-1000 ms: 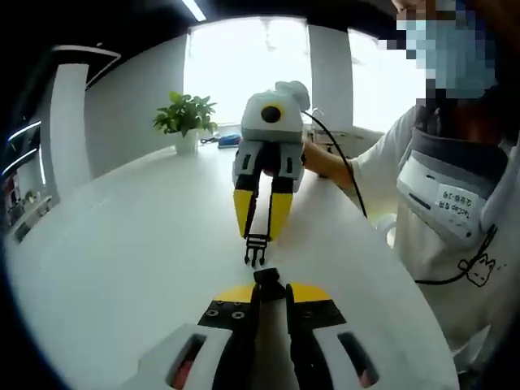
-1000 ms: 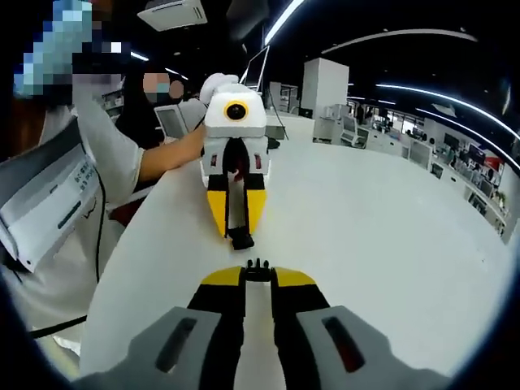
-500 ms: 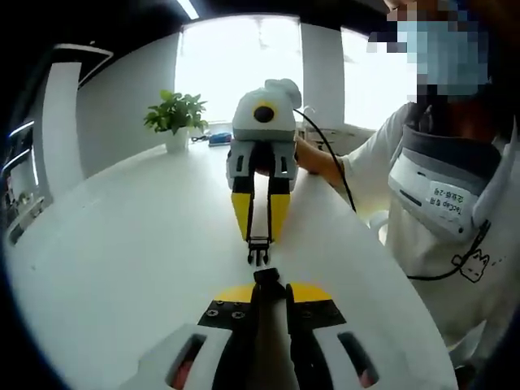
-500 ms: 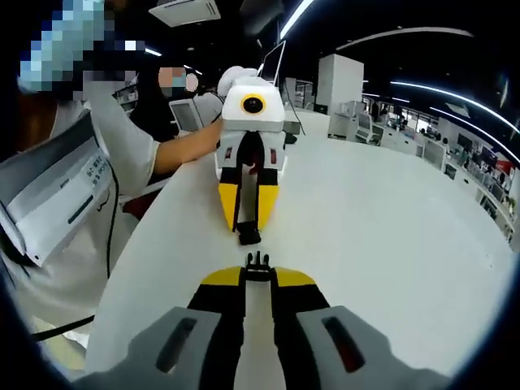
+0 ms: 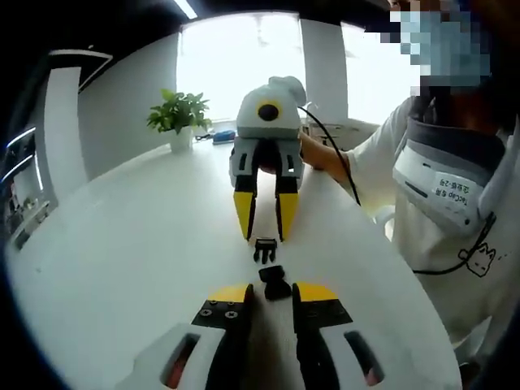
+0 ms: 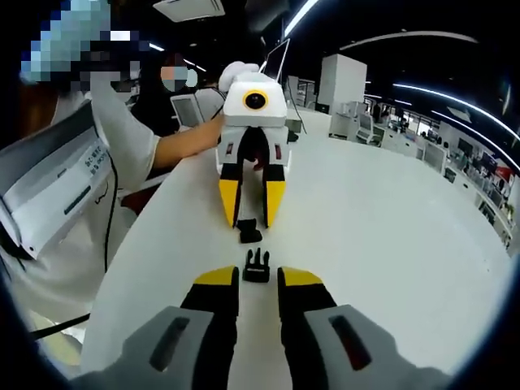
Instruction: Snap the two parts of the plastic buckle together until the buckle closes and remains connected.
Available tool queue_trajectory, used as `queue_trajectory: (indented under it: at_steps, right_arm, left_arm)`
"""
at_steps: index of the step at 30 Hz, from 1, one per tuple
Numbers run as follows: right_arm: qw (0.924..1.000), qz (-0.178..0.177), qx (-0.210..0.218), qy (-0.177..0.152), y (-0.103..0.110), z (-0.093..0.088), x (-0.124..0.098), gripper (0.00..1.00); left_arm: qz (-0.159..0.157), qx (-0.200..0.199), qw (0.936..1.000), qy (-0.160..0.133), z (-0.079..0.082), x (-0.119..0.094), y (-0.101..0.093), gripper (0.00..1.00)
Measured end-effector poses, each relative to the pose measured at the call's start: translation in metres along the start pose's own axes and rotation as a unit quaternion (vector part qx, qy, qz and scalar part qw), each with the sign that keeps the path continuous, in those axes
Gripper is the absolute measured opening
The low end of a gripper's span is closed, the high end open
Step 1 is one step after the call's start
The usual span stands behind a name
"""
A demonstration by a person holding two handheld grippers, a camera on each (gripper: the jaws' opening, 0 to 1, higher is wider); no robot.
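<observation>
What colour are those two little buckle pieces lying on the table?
Both buckle pieces are black, on the white table. The right gripper view shows them best.

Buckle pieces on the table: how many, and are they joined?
2, not joined. The pronged piece lies near the right gripper; the socket piece lies by the left gripper. Both grippers are open.

I judged the site to be an open-plan office or showroom. The work surface was a long white table (image 6: 390, 244). At my two o'clock stood rows of desks with equipment (image 6: 406, 138) under strip ceiling lights (image 6: 422, 34). A ceiling air-conditioning unit (image 6: 188, 8) sat at eleven o'clock. From the left gripper view, a potted plant (image 5: 180, 118) stood before bright windows (image 5: 236, 69).
</observation>
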State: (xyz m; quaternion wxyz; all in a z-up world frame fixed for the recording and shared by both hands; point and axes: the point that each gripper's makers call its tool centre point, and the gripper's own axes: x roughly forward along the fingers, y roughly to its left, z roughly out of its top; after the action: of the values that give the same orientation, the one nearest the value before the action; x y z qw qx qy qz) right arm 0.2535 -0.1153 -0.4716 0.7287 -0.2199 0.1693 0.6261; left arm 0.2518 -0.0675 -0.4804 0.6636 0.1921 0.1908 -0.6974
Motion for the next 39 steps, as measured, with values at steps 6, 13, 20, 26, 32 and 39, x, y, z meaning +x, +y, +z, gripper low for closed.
queue_trajectory:
  at_steps: [6,13,20,26,32,39]
  right_arm:
    - [1.0,-0.001,0.002,0.005,0.0,-0.002,0.0,0.17]
    - [0.9999,-0.006,0.009,0.009,-0.003,-0.003,0.0,0.11]
    - [0.9998,-0.007,0.017,0.008,-0.006,-0.002,0.002,0.11]
    - [0.9996,-0.017,0.02,0.008,-0.011,-0.002,0.0,0.11]
    - [0.999,-0.036,0.029,-0.001,-0.02,-0.001,-0.002,0.11]
    - [0.9952,-0.064,0.057,-0.046,-0.034,0.008,-0.006,0.0]
  left_arm:
    - [0.01,-0.006,0.9999,0.002,-0.001,-0.001,0.004,0.18]
    - [0.009,-0.014,0.9999,0.0,-0.002,0.0,0.004,0.15]
    - [0.011,-0.02,0.9997,-0.003,-0.001,0.003,0.005,0.11]
    - [0.022,-0.028,0.9994,-0.004,-0.001,0.004,0.008,0.11]
    - [0.06,-0.063,0.9961,-0.016,0.0,0.001,0.024,0.11]
    - [0.133,-0.092,0.9866,-0.02,-0.001,-0.003,0.049,0.11]
